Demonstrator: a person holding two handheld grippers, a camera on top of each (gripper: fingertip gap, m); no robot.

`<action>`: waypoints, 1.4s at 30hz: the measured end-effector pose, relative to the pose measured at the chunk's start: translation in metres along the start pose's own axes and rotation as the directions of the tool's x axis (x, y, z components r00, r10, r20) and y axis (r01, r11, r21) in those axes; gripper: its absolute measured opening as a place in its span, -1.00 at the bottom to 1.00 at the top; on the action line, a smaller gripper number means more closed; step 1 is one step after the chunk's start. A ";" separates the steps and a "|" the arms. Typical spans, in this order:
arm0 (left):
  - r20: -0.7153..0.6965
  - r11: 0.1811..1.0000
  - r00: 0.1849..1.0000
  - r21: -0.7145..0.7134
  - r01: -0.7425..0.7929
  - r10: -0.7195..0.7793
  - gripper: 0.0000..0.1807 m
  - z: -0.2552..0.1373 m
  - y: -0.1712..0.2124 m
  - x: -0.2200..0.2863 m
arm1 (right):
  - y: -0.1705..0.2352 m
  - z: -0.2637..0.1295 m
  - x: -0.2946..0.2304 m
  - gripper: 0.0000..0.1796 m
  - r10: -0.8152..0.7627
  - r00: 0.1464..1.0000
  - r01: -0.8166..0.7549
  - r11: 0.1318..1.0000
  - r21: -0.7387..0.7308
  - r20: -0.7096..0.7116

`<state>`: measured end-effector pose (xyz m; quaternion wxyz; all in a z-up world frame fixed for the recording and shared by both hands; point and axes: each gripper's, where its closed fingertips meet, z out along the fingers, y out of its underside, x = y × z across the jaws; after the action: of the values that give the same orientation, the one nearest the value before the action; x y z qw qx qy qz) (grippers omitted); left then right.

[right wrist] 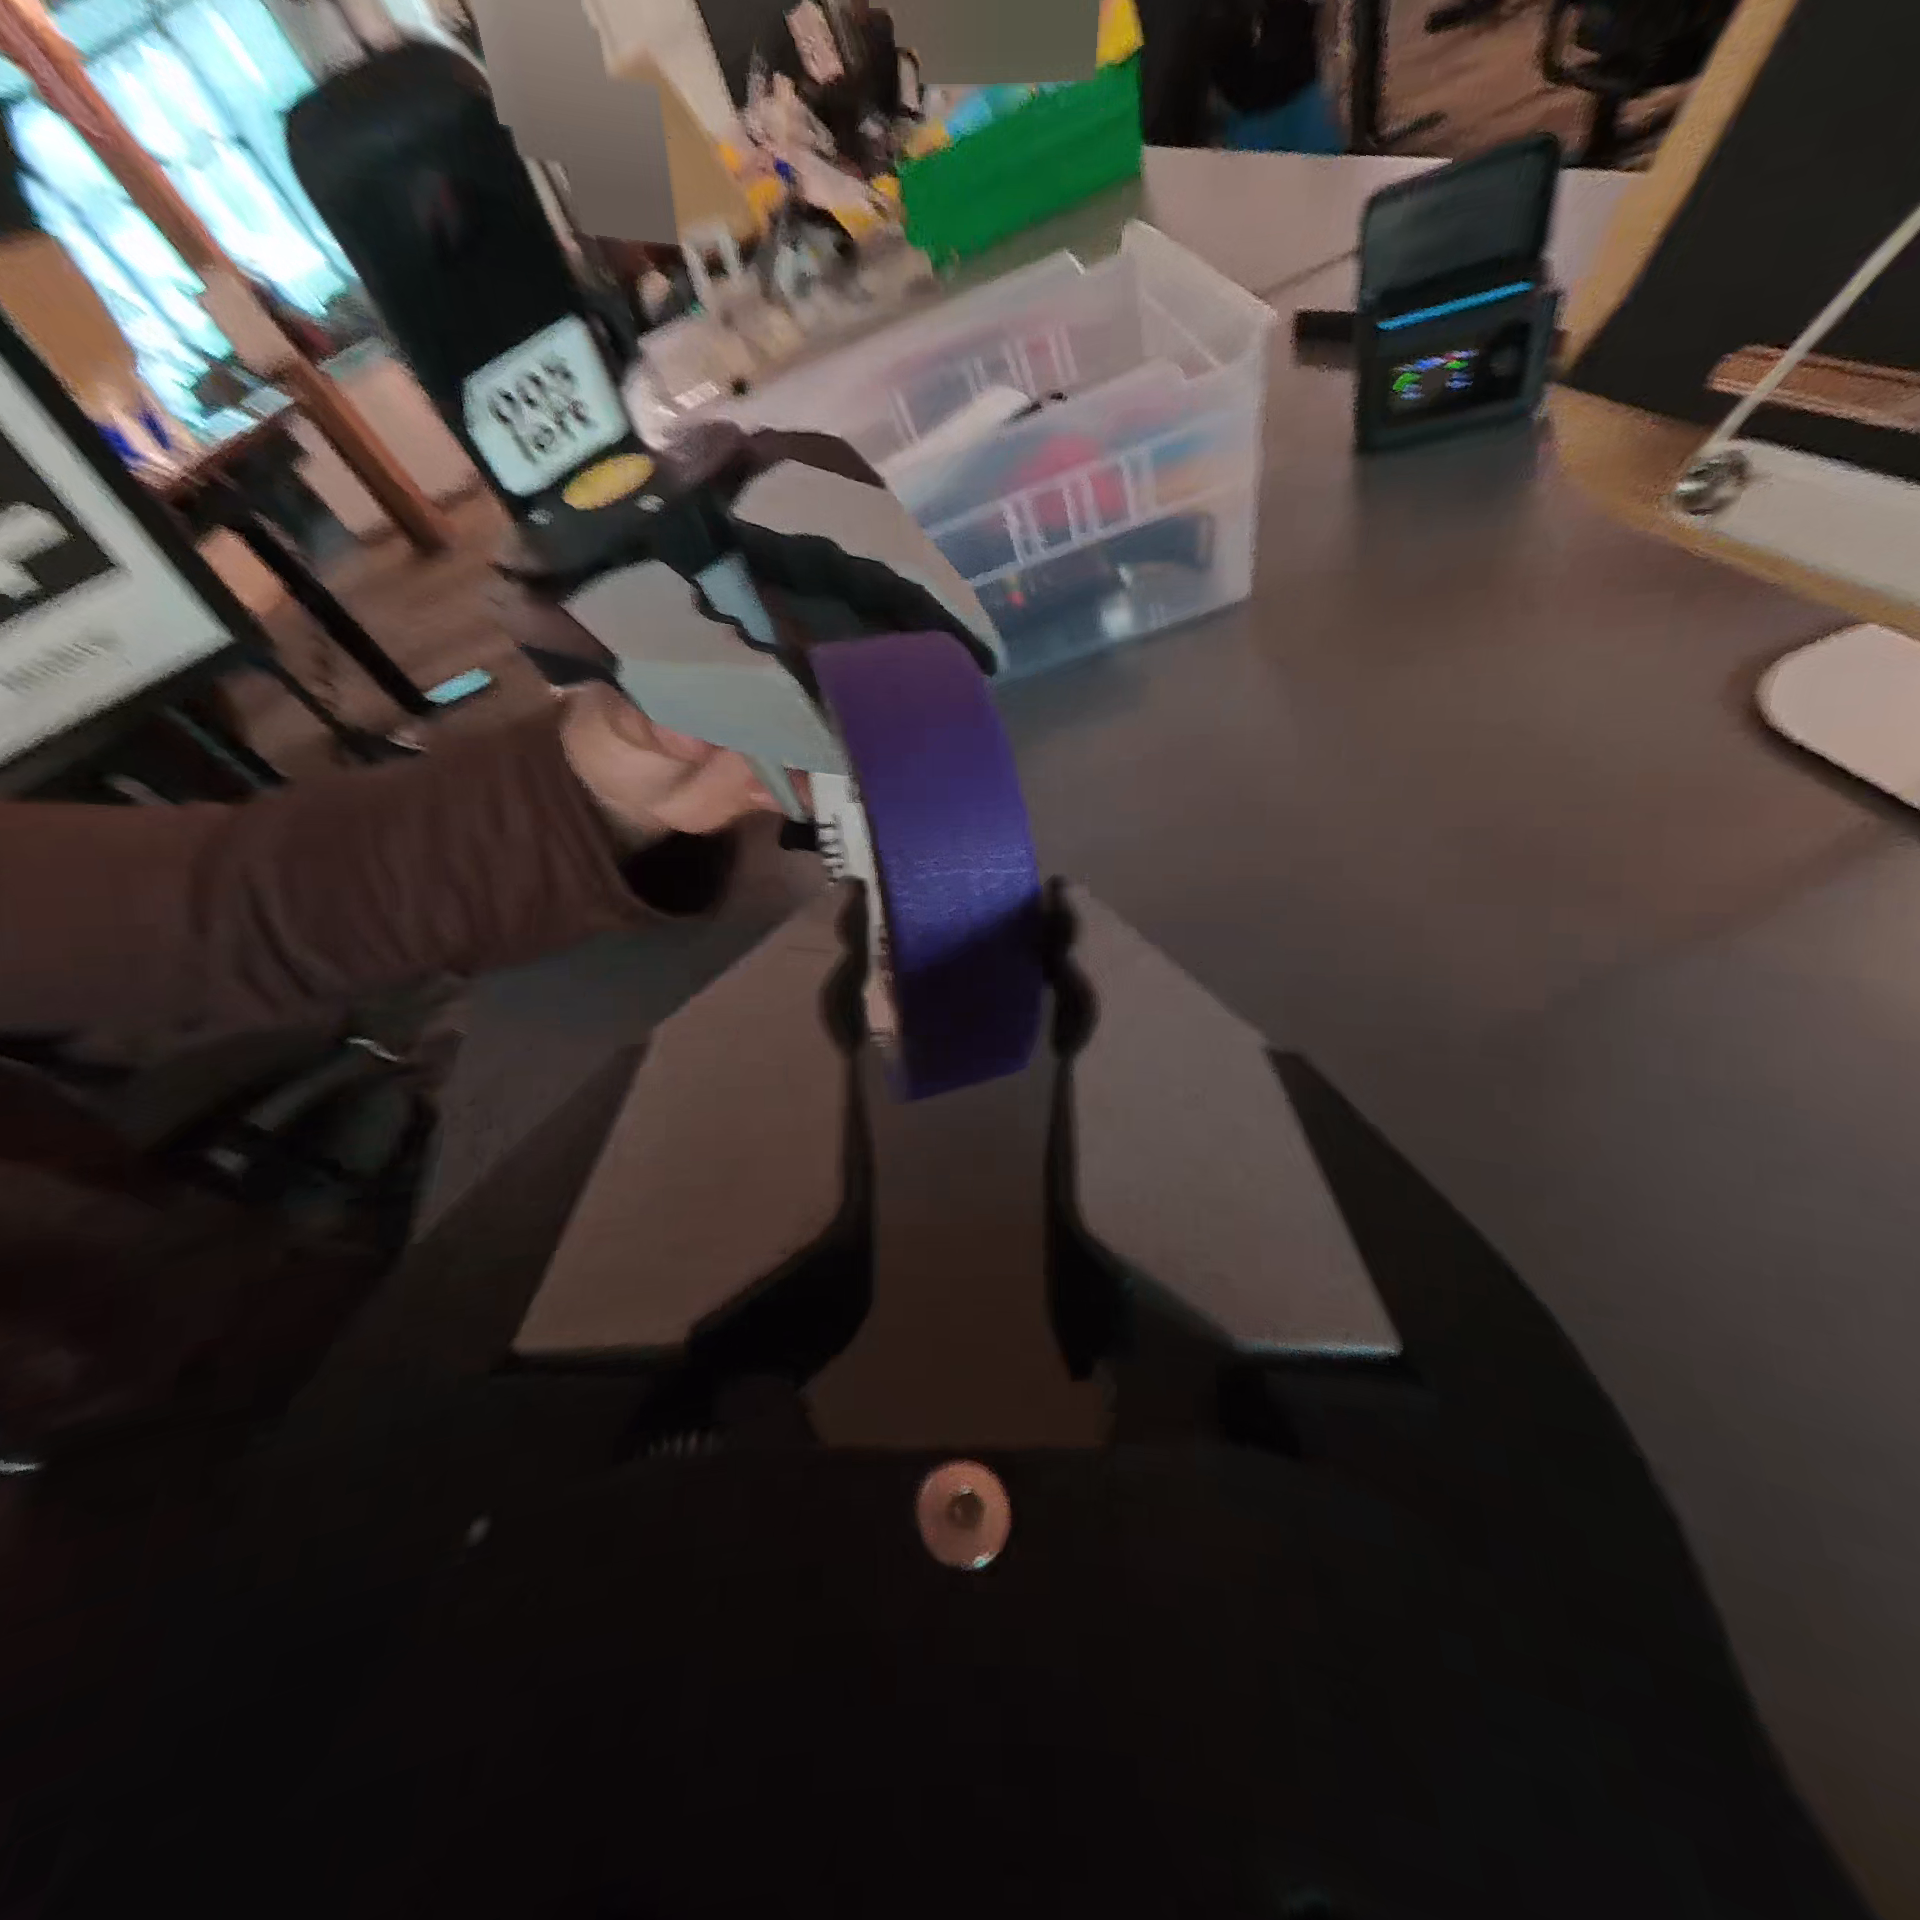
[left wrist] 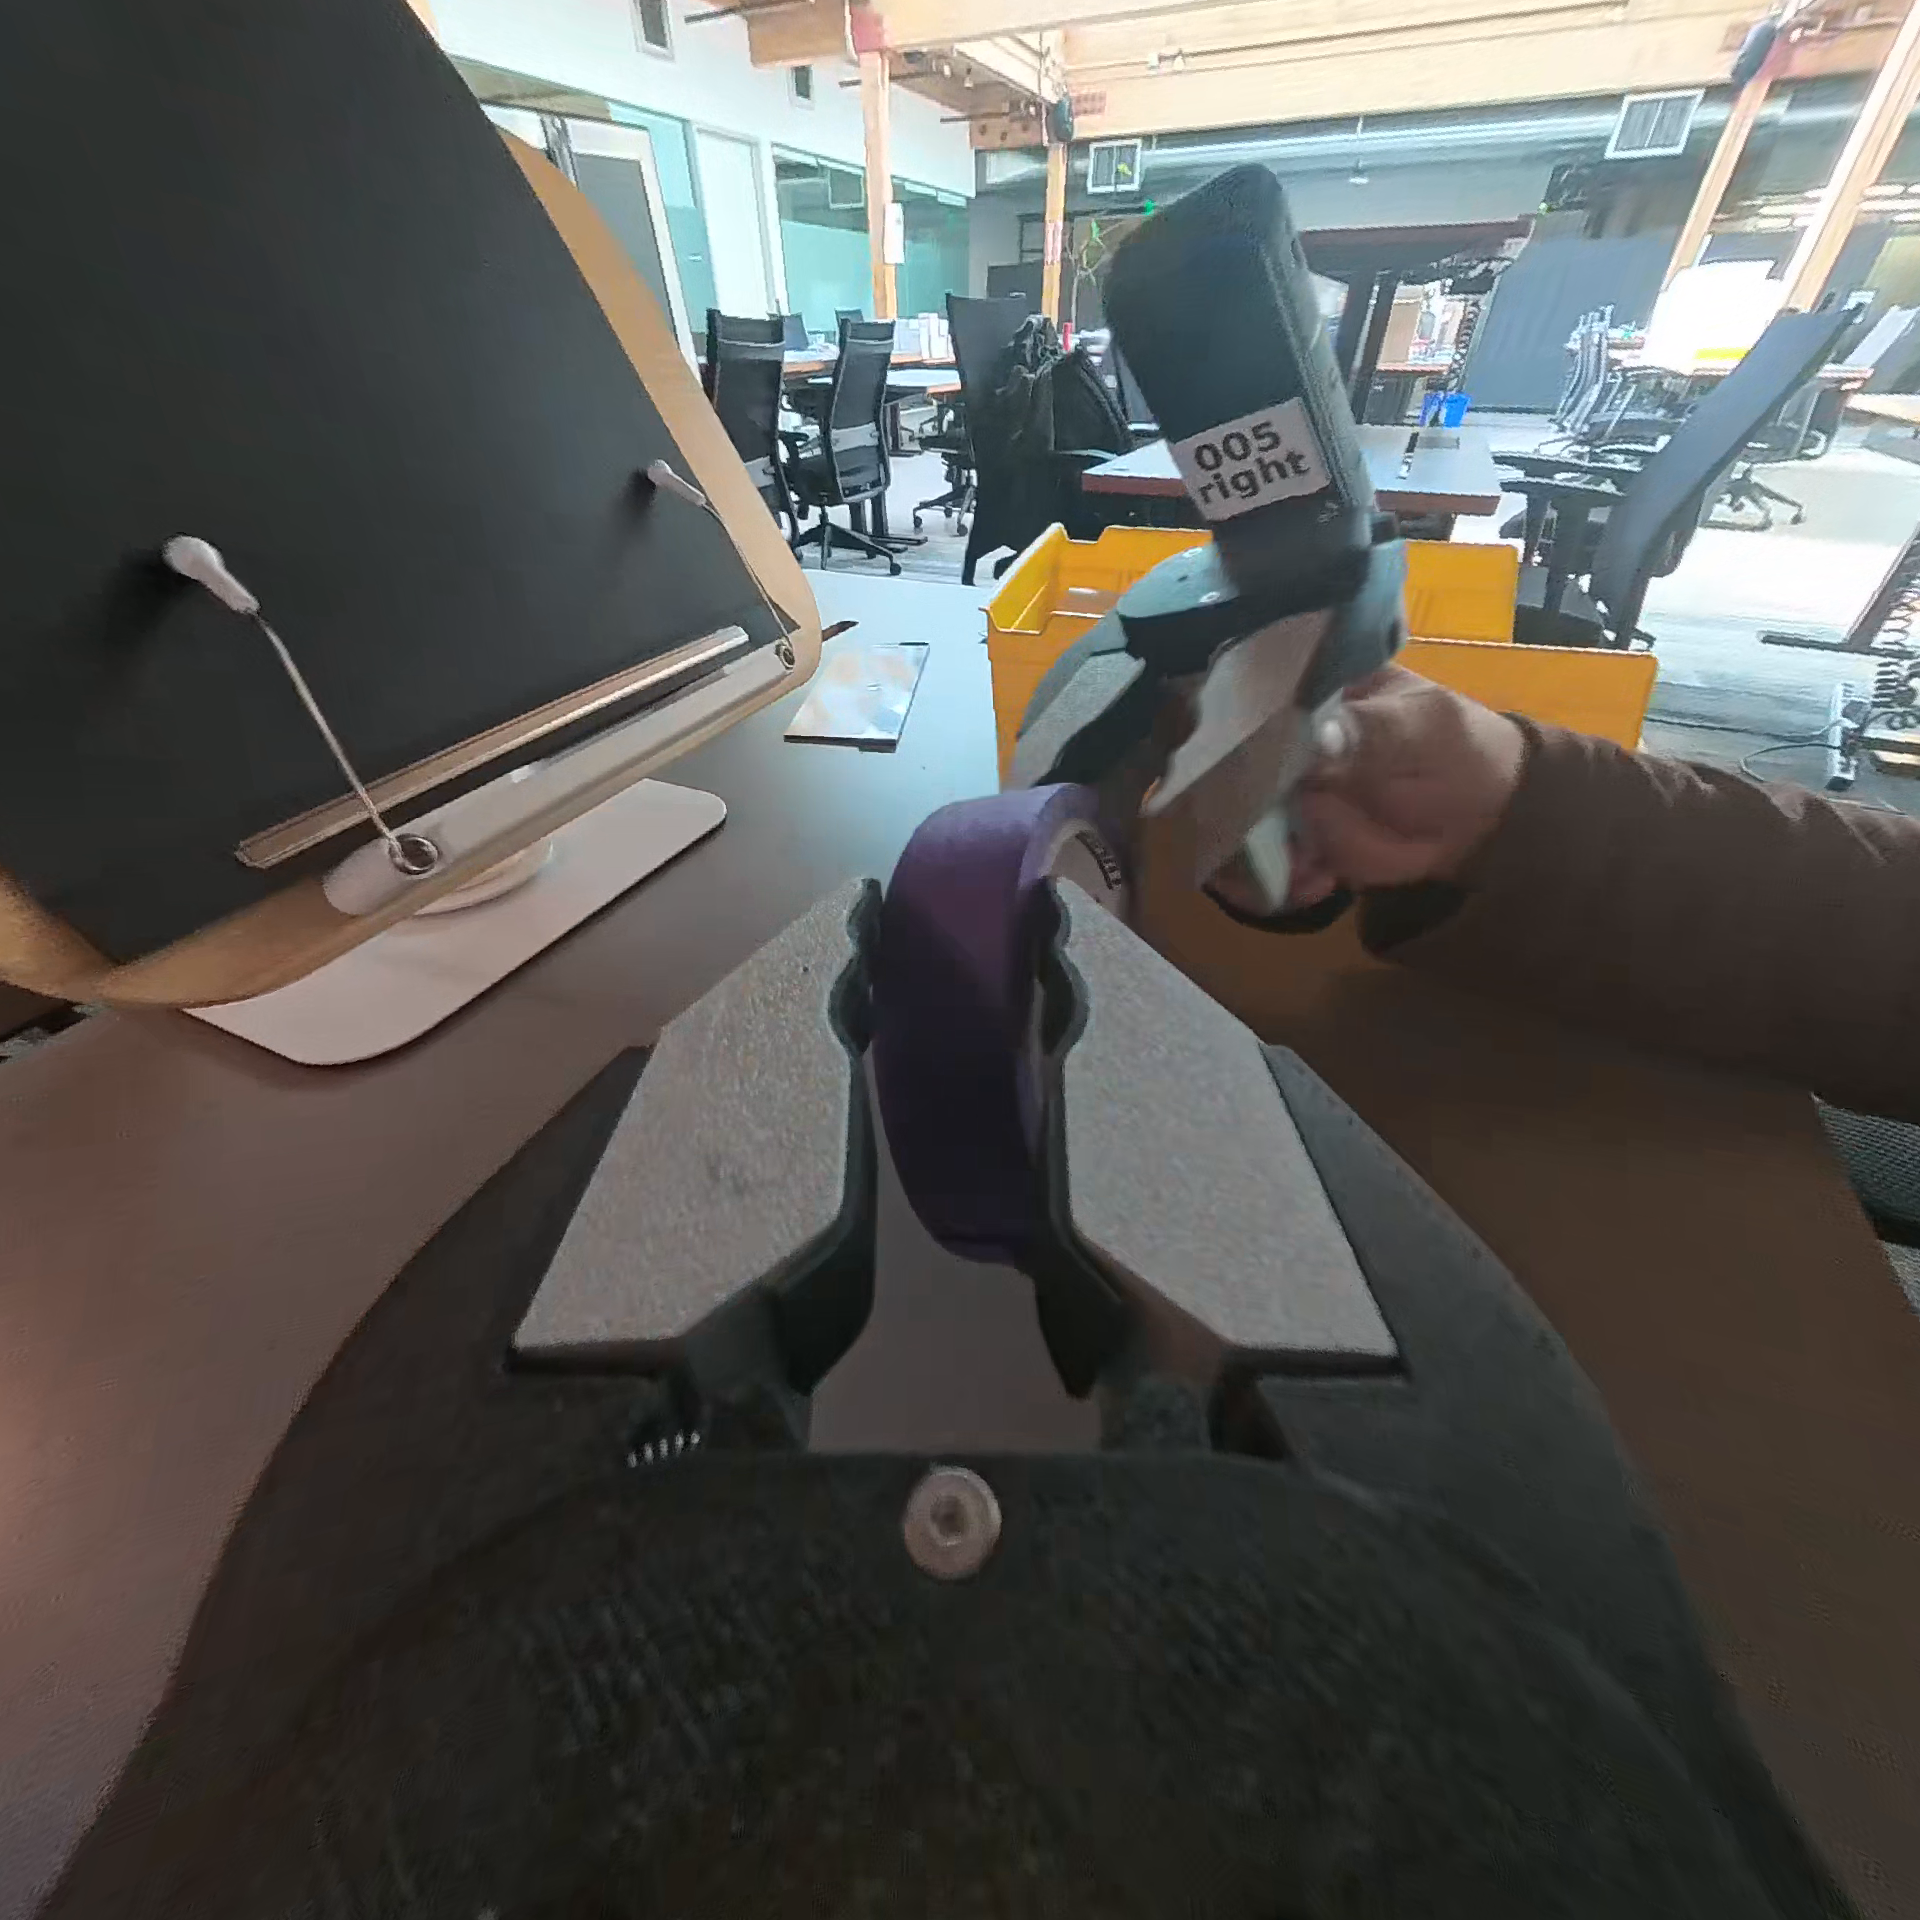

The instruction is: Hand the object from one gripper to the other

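A roll of purple tape (left wrist: 951, 1060) stands on edge above the dark table, between the two fingers of my left gripper (left wrist: 956, 935), which is shut on it. My right gripper (left wrist: 1127, 821), held by a hand in a brown sleeve (left wrist: 1403, 790), meets the far side of the roll from the right. In the right wrist view the same roll (right wrist: 956, 883) sits between the fingers of my right gripper (right wrist: 956, 925), which close on its sides. The left gripper (right wrist: 904, 675) holds the roll's far end. That view is blurred.
A black book stand with a wooden edge (left wrist: 312, 468) and a white base (left wrist: 499, 904) stands to the left. A yellow bin (left wrist: 1475, 623) sits behind the grippers. A clear plastic box (right wrist: 1091, 436) and a small dark device (right wrist: 1455, 343) stand on the table (right wrist: 1455, 831). My two grippers' fingertips are within a few centimetres of each other. It is some 35 cm from my left tips to the small dark device (right wrist: 1455, 343).
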<state>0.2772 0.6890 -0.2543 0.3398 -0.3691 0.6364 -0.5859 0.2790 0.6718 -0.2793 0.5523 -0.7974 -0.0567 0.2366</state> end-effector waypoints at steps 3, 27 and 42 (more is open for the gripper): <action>-0.042 0.995 0.994 -0.026 0.096 -0.097 -0.71 0.002 0.006 0.001 | 0.002 -0.002 0.005 -0.70 -0.056 0.997 0.055 0.998 -0.030 -0.055; -0.103 0.995 0.991 -0.053 0.086 -0.091 -0.70 0.007 0.014 0.012 | -0.045 -0.033 -0.007 -0.71 -0.425 0.858 0.480 0.863 0.155 -0.287; -0.075 0.990 0.991 -0.073 -0.120 0.114 -0.73 0.007 0.013 0.021 | -0.021 -0.019 0.004 -0.35 -0.317 0.927 0.334 0.941 0.059 -0.200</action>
<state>0.2725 0.6680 -0.2680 0.3362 -0.3231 0.6909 -0.5525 0.2943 0.6647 -0.2560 0.6228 -0.7694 -0.1249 0.0678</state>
